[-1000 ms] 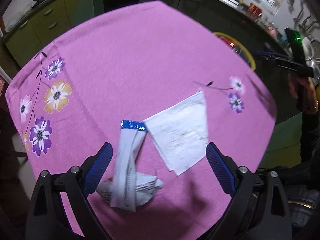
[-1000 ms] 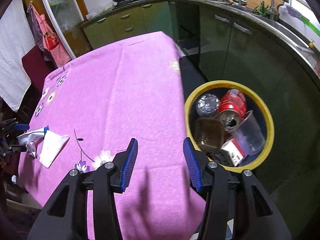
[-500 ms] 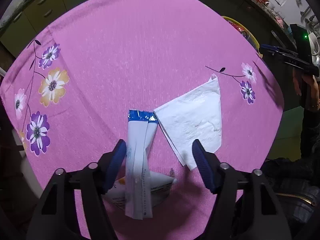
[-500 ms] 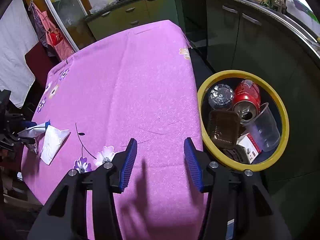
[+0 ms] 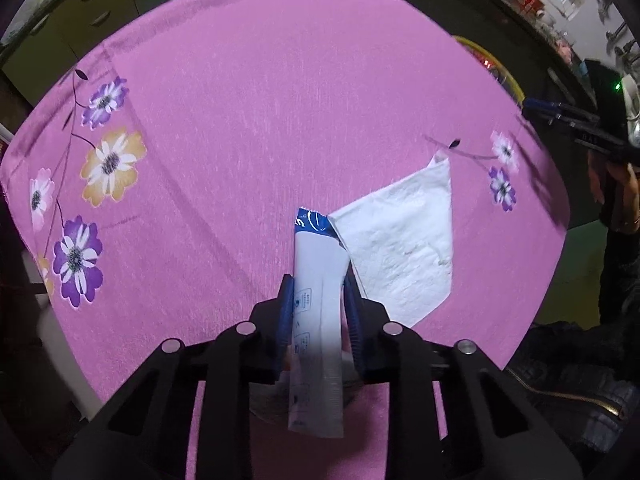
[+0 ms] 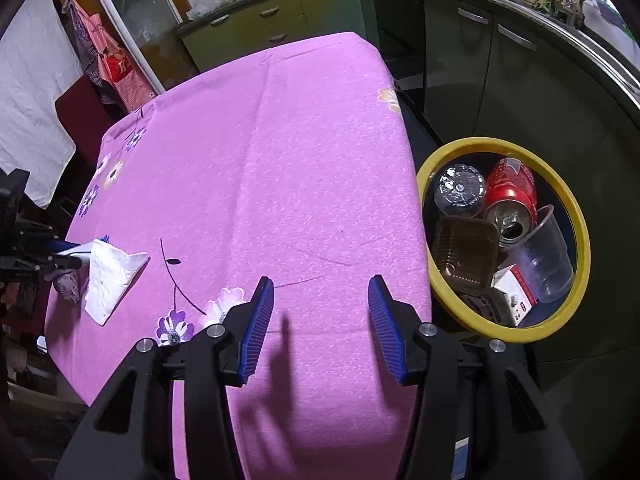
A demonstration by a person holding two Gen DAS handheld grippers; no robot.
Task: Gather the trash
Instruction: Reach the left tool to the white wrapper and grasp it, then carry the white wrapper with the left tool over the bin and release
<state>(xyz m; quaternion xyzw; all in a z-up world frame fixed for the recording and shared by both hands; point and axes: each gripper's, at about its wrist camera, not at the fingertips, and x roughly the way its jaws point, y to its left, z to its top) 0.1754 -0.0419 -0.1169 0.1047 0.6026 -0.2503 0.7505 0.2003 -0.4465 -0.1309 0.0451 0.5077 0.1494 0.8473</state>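
A white wrapper with a blue end [image 5: 318, 264] lies on the pink flowered tablecloth [image 5: 240, 120]. My left gripper [image 5: 319, 292] points down at it and its jaws are closing, the blue pads touching the wrapper's two sides. A white paper napkin [image 5: 404, 240] lies flat just right of the wrapper, its corner against it. In the right wrist view the wrapper [image 6: 74, 254] and napkin [image 6: 112, 276] show at the table's far left. My right gripper [image 6: 321, 280] hovers open over the table's near right corner, with nothing between its fingers.
A yellow-rimmed bin [image 6: 492, 145] stands on the floor right of the table, holding a red can [image 6: 512, 188], a clear cup [image 6: 544, 256], a brown tray [image 6: 466, 254] and a bottle [image 6: 460, 190]. Dark kitchen cabinets [image 6: 460, 60] line the far side.
The left gripper's jaws came in from wide apart to pinch the wrapper. The right gripper sank slightly and shifted toward the table corner, still open.
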